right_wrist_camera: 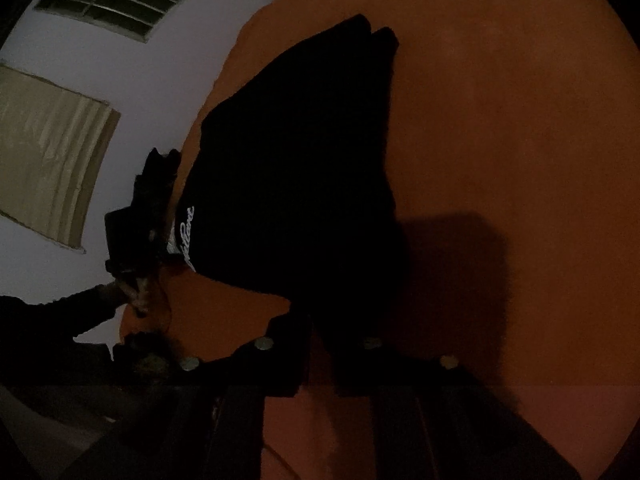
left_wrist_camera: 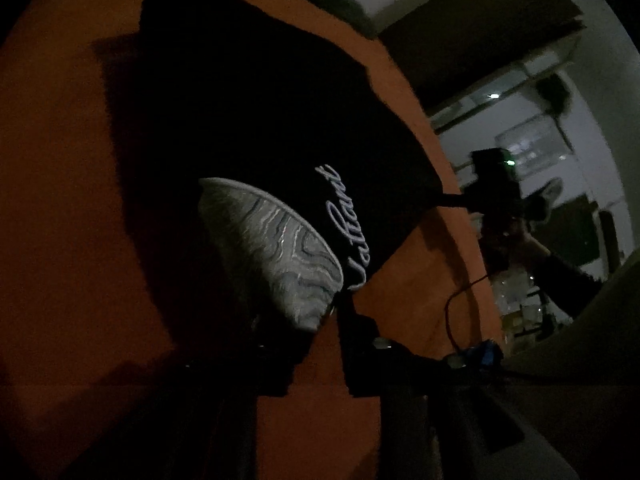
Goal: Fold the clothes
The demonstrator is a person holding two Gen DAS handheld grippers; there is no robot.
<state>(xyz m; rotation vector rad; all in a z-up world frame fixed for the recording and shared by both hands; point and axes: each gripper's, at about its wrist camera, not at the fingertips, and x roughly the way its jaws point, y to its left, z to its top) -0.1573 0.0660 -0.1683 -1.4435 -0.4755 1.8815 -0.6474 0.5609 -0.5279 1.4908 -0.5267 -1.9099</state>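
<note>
One black garment (left_wrist_camera: 248,112) on orange surface (left_wrist_camera: 60,200), dim white-walled room

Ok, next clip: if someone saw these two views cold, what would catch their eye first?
The black garment spread across the orange surface dominates both dim views. In the left wrist view its white script lettering and a grey wavy-patterned patch stand out sharply near the middle. The right gripper reaches in at that view's right edge; the left gripper shows at the garment's left edge in the right wrist view.
</note>
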